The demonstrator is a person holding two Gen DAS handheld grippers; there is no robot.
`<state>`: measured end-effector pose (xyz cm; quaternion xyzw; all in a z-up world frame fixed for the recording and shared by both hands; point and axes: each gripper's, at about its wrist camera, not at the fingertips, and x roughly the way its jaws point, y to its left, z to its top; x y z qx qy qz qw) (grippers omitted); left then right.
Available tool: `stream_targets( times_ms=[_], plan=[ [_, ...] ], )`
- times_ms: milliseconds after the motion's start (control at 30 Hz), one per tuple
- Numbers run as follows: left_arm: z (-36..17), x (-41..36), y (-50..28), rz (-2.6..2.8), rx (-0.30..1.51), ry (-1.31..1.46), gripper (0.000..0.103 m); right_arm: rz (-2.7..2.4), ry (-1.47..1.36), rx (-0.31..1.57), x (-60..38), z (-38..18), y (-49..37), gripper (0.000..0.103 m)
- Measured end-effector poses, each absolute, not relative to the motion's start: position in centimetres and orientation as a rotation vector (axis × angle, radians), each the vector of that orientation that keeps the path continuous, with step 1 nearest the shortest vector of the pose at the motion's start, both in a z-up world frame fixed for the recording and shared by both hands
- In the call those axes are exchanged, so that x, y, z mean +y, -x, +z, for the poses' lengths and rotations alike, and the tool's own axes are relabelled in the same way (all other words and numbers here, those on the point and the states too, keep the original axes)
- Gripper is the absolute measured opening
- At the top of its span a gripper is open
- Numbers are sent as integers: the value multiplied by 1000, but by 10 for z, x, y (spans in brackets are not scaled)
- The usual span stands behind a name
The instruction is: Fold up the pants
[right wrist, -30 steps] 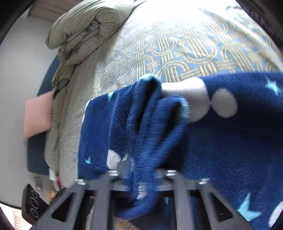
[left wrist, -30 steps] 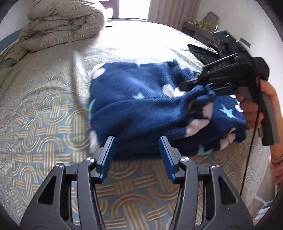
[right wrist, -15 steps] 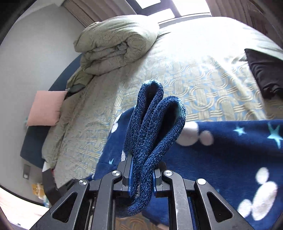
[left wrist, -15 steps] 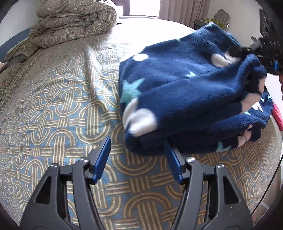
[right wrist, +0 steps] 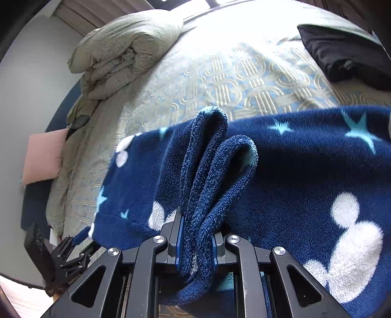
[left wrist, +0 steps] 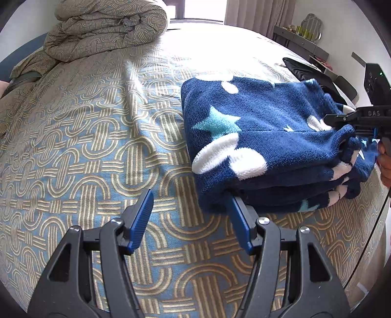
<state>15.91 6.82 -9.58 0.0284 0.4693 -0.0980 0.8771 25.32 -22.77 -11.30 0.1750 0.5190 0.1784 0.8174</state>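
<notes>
Sunlit bed point(left wrist: 85, 137), perhaps curtained window point(left wrist: 200, 9)

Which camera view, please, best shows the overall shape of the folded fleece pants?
The left wrist view: the folded fleece pants appear as a whole stacked bundle on the bedspread. The right wrist view shows only a bunched edge in close-up, filling the frame.

This was a bedroom in a home. A wide bed point(left wrist: 80, 137) with a blue and gold patterned cover filled the left wrist view. A rolled duvet point(left wrist: 107, 27) lay at 11 o'clock near the dark headboard point(left wrist: 14, 63). Curtains point(left wrist: 259, 14) hung beside a bright window point(left wrist: 200, 9) at 12 o'clock. A dressing table point(left wrist: 300, 41) with a small mirror point(left wrist: 311, 25) stood at 1 o'clock.
</notes>
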Motion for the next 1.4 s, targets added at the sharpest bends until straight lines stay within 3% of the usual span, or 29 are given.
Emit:
stream_targets(
  times_ms=[100,200,267,367,700,833,900,1200,1400],
  plan=[
    [-89,69,-157,-200,967,-53,63,401,-324,1092,-226,-109,-248,18],
    [-79,74,-157,-208,947,-12,63,363,-290,1132,-231,-124,-249,26],
    [-70,73,-160,-224,929,0,63,329,-291,1148,-237,-133,-248,42],
    [-56,60,-166,-254,890,-35,63,299,-326,1121,-251,-127,-240,52],
    [-52,-24,-194,-462,878,-65,63,209,-316,1088,-293,-119,-196,53],
    [-98,-61,-200,-548,1024,-52,69,179,-364,1086,-316,-128,-181,53],
    [-116,-73,-190,-505,990,-133,70,159,-391,1101,-327,-137,-177,53],
    [-75,-82,-183,-513,988,-85,70,134,-455,1002,-357,-123,-148,53],
    [-73,-132,-176,-617,995,-132,70,-28,-528,931,-416,-118,-110,54]
  ],
)
